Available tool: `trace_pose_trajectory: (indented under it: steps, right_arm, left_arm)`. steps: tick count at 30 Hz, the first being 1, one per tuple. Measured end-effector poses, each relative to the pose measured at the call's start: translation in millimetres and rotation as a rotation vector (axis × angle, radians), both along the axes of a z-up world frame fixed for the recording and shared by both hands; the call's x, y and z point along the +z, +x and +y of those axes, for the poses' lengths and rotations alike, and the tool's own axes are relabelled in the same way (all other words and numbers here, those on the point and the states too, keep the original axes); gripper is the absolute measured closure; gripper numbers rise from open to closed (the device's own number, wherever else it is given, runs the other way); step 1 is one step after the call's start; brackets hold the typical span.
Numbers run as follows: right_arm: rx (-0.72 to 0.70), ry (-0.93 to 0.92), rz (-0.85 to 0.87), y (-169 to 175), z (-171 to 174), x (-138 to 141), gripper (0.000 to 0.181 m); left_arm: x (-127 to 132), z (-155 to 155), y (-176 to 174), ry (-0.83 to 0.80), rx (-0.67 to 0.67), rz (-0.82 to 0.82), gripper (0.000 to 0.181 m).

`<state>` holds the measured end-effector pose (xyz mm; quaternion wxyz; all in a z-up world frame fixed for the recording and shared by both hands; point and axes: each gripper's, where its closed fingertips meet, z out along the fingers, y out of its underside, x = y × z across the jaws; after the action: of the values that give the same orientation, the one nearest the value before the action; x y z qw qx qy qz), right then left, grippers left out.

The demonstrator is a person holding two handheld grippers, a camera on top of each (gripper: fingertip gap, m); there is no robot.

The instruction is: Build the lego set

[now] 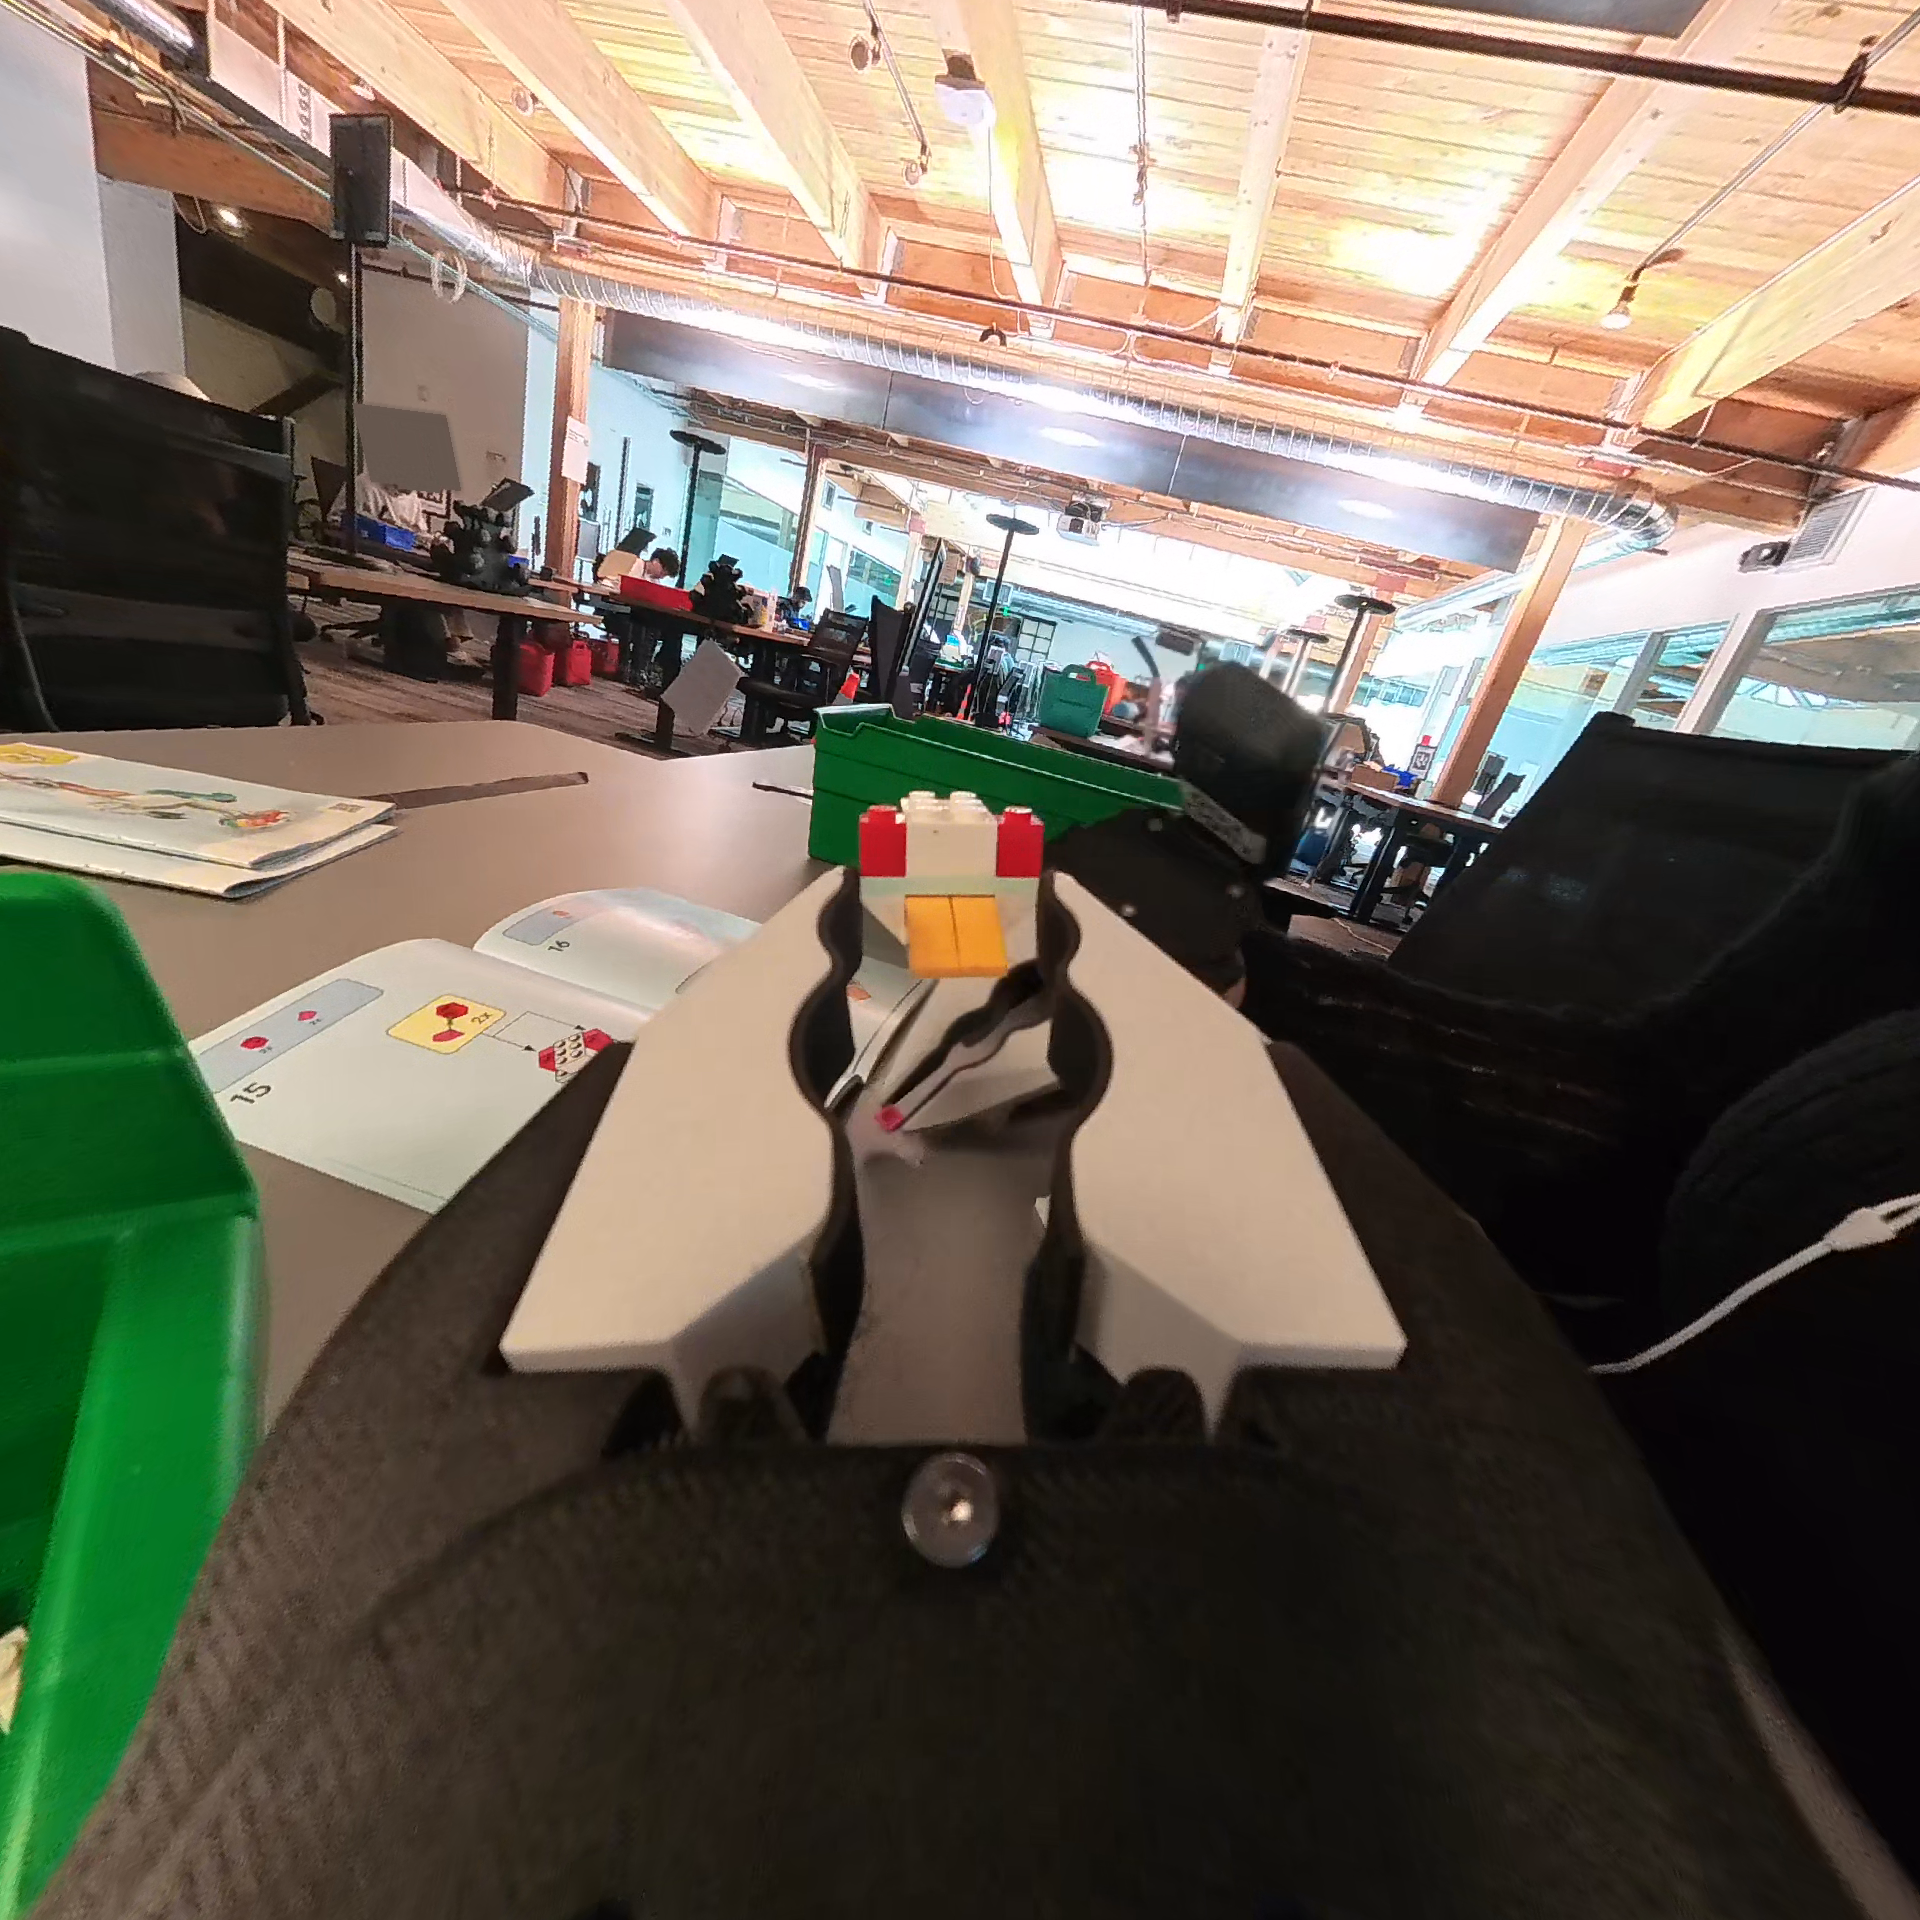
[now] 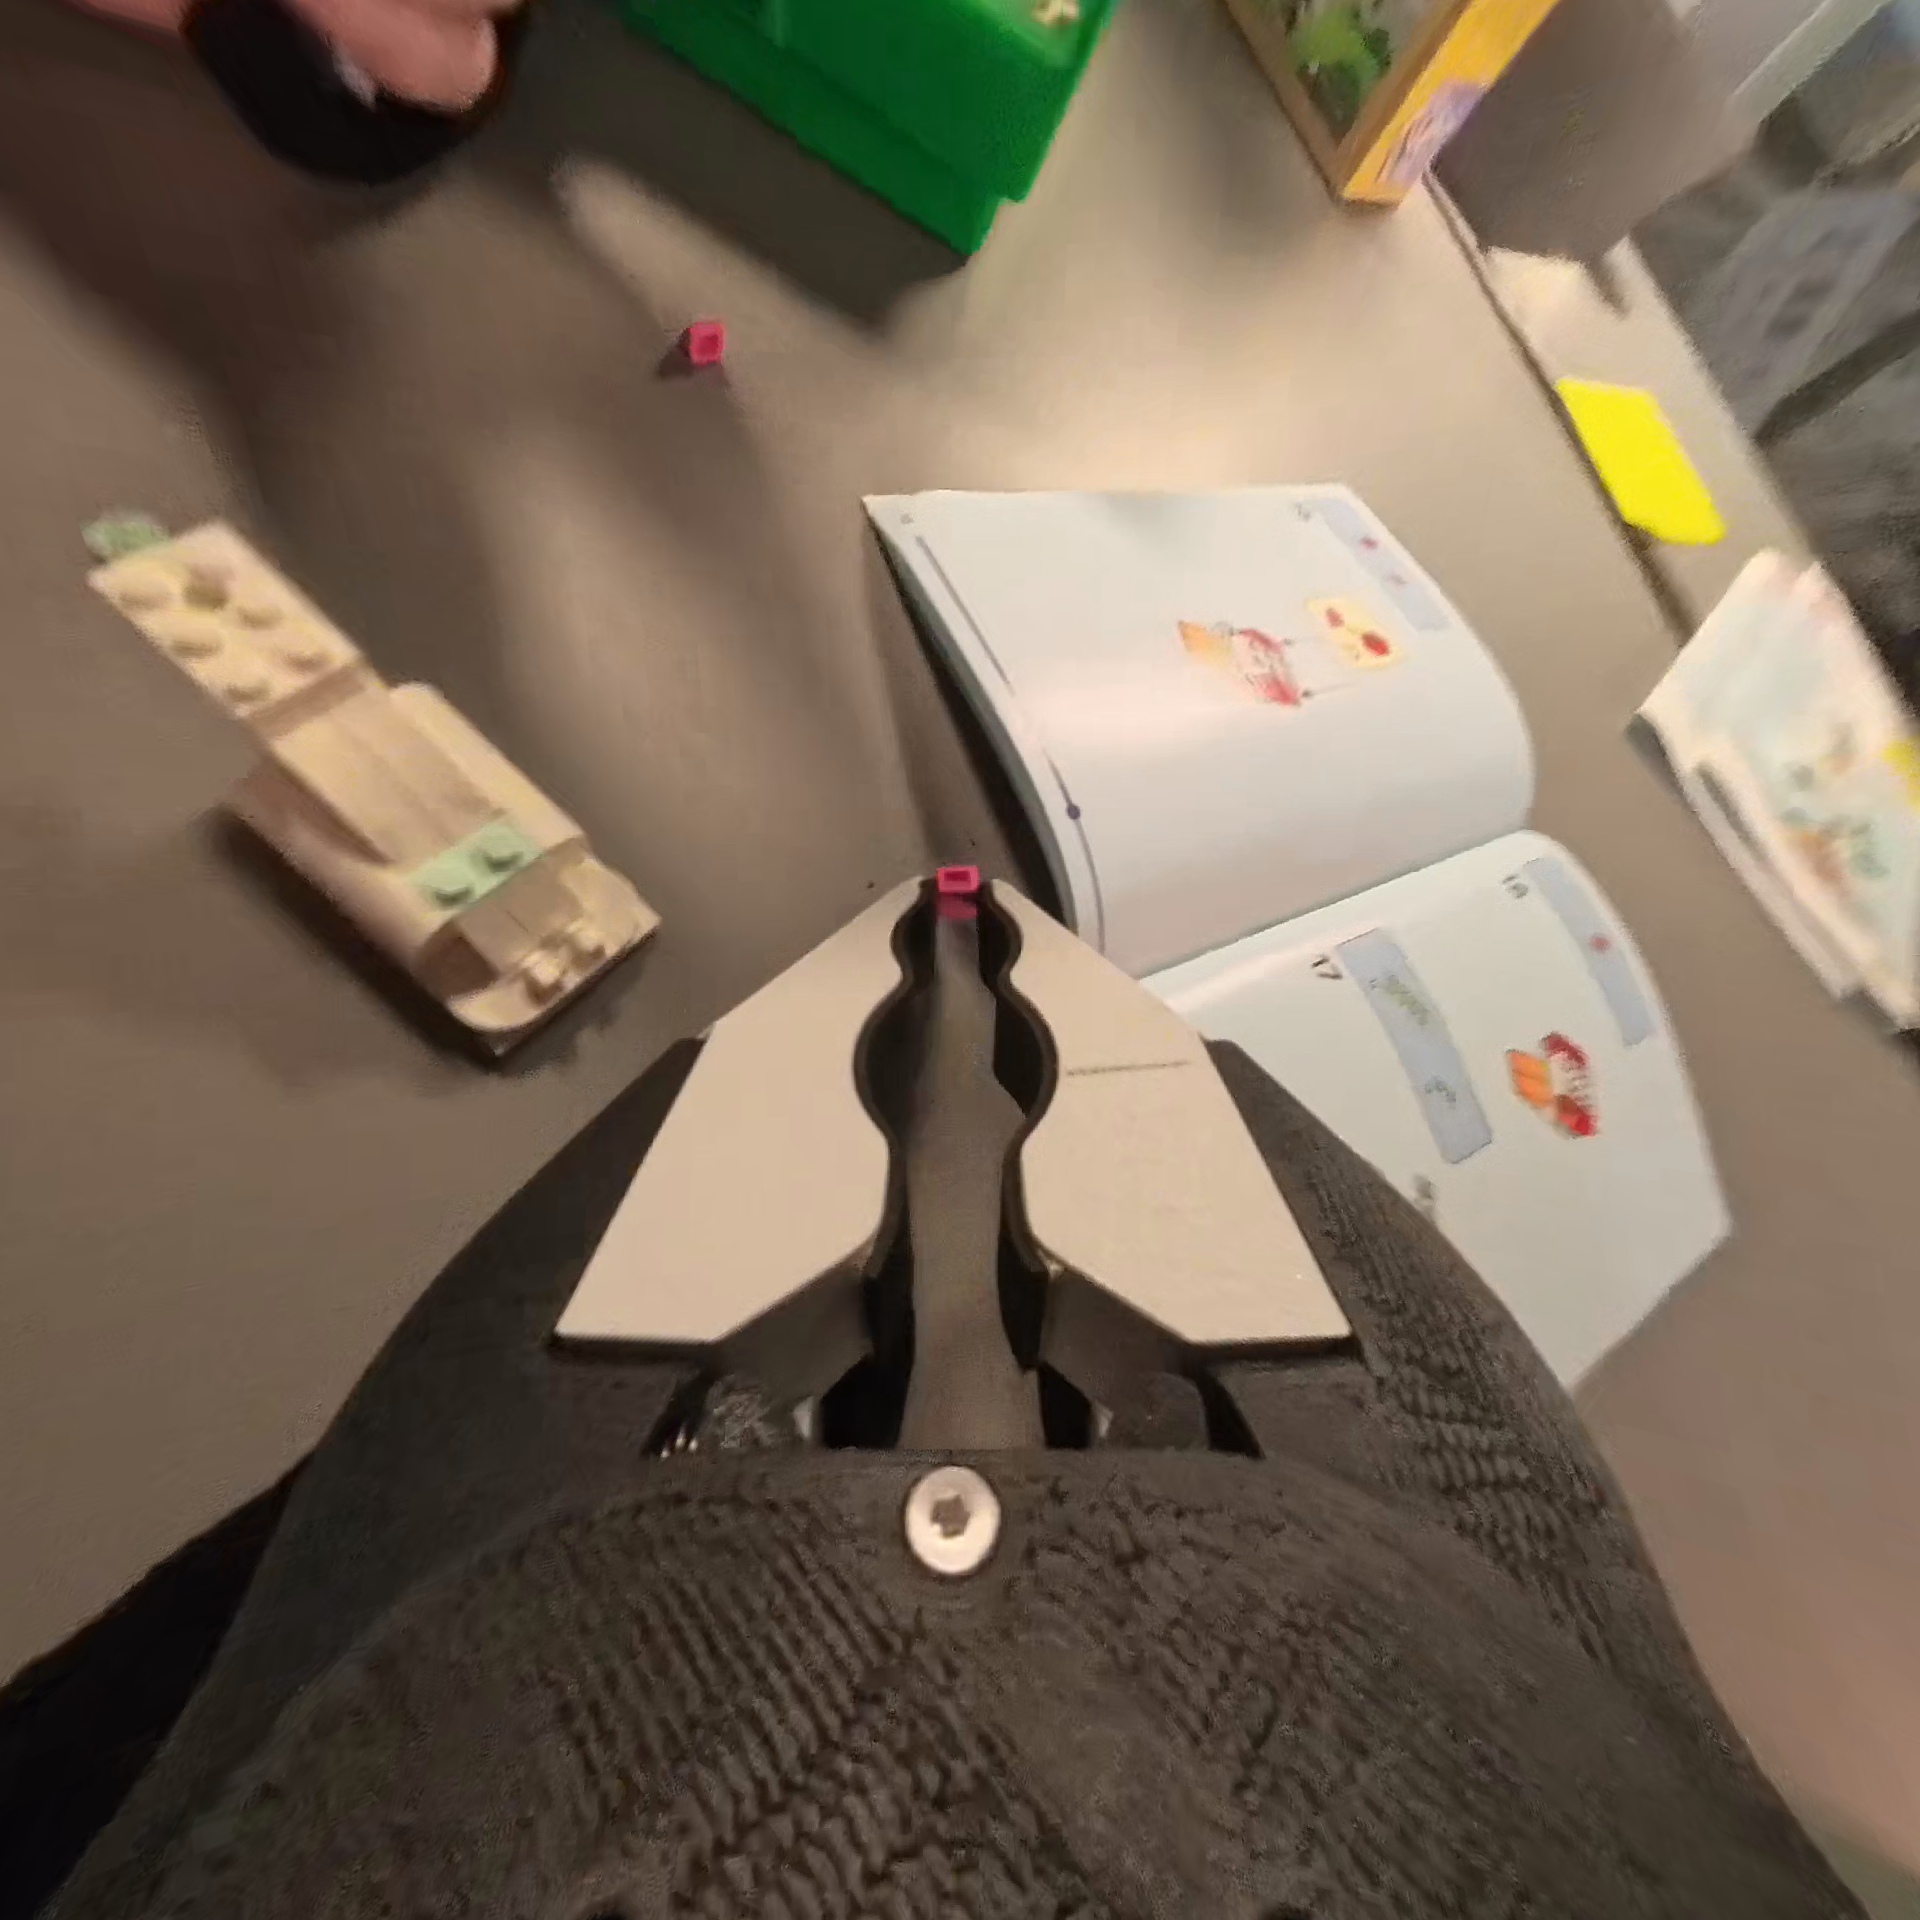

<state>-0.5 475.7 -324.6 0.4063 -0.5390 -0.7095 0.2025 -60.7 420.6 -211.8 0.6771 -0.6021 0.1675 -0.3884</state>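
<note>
The left tongs are held level above the table, clenched on one small lego head of white, red and orange bricks. The right tongs point down at the table, pinching one tiny magenta piece at their tips. A second magenta piece lies loose farther off. One pale lego body lies on its side to the left. One open instruction booklet lies to the right; two green bins stand on the table.
</note>
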Motion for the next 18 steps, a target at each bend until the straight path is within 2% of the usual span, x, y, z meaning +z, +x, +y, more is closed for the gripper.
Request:
trace_pose_trajectory:
  steps: [2, 5, 8, 10, 14, 18]
  right_arm:
    - [0.037, 0.175, -0.032, 6, -3, 3, 0.175]
    - [0.144, 0.576, -0.156, 20, 1, 10, 0.176]
    - [0.330, 1.055, -0.291, 30, 9, 20, 0.175]
    - [0.493, 1.297, -0.369, 34, 10, 19, 0.176]
    - [0.817, 1.559, -0.476, 44, 5, 9, 0.176]
    - [1.032, 1.575, -0.520, 50, -7, -2, 0.176]
  left_arm:
    - [0, 0, 0, 0.000, 0.000, 0.000, 0.149]
    - [0, 0, 0, -0.002, 0.001, -0.001, 0.149]
    - [0, 0, 0, -0.002, 0.001, -0.001, 0.149]
    - [0, 1, -1, -0.004, 0.003, -0.002, 0.149]
    - [0, 1, 0, -0.003, 0.002, -0.002, 0.148]
    - [0, 1, -1, -0.007, 0.002, -0.004, 0.149]
